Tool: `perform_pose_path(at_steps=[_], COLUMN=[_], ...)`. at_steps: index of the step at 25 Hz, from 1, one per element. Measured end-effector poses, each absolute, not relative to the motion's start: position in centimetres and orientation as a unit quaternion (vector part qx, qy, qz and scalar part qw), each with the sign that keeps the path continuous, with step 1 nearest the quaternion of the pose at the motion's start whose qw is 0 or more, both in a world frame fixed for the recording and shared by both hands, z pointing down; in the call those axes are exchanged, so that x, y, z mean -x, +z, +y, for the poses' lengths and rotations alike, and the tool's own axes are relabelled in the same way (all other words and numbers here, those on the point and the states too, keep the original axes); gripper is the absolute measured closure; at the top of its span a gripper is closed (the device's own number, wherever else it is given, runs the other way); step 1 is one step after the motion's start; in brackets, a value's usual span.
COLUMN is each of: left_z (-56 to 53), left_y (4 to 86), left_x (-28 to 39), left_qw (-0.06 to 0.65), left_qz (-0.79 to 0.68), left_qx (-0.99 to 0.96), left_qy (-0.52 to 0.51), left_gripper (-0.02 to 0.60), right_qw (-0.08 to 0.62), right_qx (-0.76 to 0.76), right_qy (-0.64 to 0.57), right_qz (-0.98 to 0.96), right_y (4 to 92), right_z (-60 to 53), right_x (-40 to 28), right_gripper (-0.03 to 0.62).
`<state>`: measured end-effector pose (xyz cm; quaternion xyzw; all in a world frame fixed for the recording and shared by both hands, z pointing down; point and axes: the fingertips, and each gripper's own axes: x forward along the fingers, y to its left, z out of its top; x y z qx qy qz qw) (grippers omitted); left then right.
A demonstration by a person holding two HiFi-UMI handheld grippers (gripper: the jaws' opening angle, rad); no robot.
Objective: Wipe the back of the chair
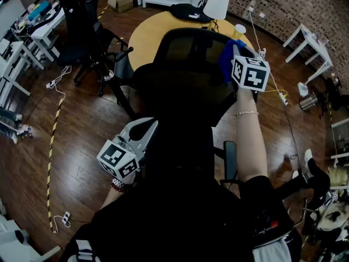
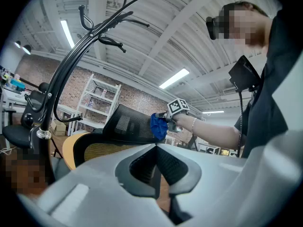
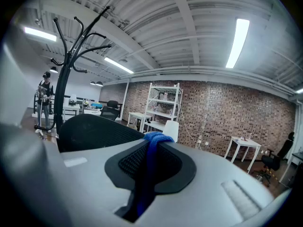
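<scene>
The black mesh chair back (image 1: 191, 59) stands right in front of me in the head view. A blue cloth (image 1: 228, 56) is pressed against its upper right edge, and my right gripper (image 1: 235, 52) is shut on that cloth. In the right gripper view the blue cloth (image 3: 150, 148) runs between the jaws, with the chair back (image 3: 94, 131) just to the left. My left gripper (image 1: 148, 125) hangs low at the left of the chair, shut with nothing in it. From the left gripper view, the chair back (image 2: 128, 124), the cloth (image 2: 158, 126) and the right gripper's marker cube (image 2: 177, 107) show ahead.
A round yellow table (image 1: 150, 34) with a white lamp (image 1: 216, 5) stands behind the chair. A black coat rack (image 2: 71, 65) and another black chair (image 1: 87, 42) are at the left. Cables lie on the wooden floor (image 1: 60, 108). White tables (image 1: 308, 42) are at the right.
</scene>
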<state>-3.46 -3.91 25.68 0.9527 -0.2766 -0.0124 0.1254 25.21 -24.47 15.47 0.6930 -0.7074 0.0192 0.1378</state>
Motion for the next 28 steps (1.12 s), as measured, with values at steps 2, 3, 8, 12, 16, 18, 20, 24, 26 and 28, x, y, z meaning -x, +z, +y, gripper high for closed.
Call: perform_pose_path(at_steps=[2,3,8,12,16,18,20,24,26,28], left_z=[-3.5,-3.3,-3.1,-3.4,-3.6,-3.7,-3.7,-3.8,-3.7,-3.7], left_y=[25.2,24.9,24.7,25.0,25.6,25.7,25.8,26.1,26.3,26.5], left_x=[3.3,3.3,4.2,5.7,6.6,6.9,7.4,8.6,8.9,9.1], left_qw=[0.12,0.117,0.107,0.112,0.119,0.119,0.119,0.121,0.123,0.122], left_qz=[-0.264,-0.258,-0.244,-0.244,-0.249,-0.253,-0.257,-0.263,-0.263,-0.264], left_qx=[-0.957,-0.959,-0.963,-0.962,-0.96,-0.959,-0.958,-0.956,-0.956,-0.956], left_qy=[-0.027,-0.032,-0.042,-0.044,-0.043,-0.044,-0.046,-0.045,-0.043,-0.043], left_gripper=[0.577,0.577,0.577,0.577,0.577,0.577,0.577,0.577,0.577,0.577], right_qw=[0.147,0.153,0.169,0.214,0.194,0.173,0.155,0.12,0.106,0.094], right_qx=[-0.695,-0.696,-0.693,-0.685,-0.667,-0.668,-0.67,-0.651,-0.638,-0.621], right_qy=[0.024,0.026,0.044,0.033,0.037,0.043,0.046,0.054,0.052,0.042], right_qz=[-0.704,-0.701,-0.699,-0.695,-0.718,-0.722,-0.725,-0.748,-0.761,-0.777], right_y=[15.8,15.9,16.0,16.0,16.3,16.3,16.4,16.2,16.0,15.8], right_z=[-25.1,-25.4,-26.7,-27.8,-29.1,-29.6,-30.1,-31.0,-31.4,-31.6], right_x=[-25.3,-25.3,-25.3,-23.7,-20.8,-20.0,-19.1,-15.7,-13.5,-10.9], right_gripper=[0.559,0.559,0.559,0.559,0.559,0.559,0.559,0.559,0.559,0.559])
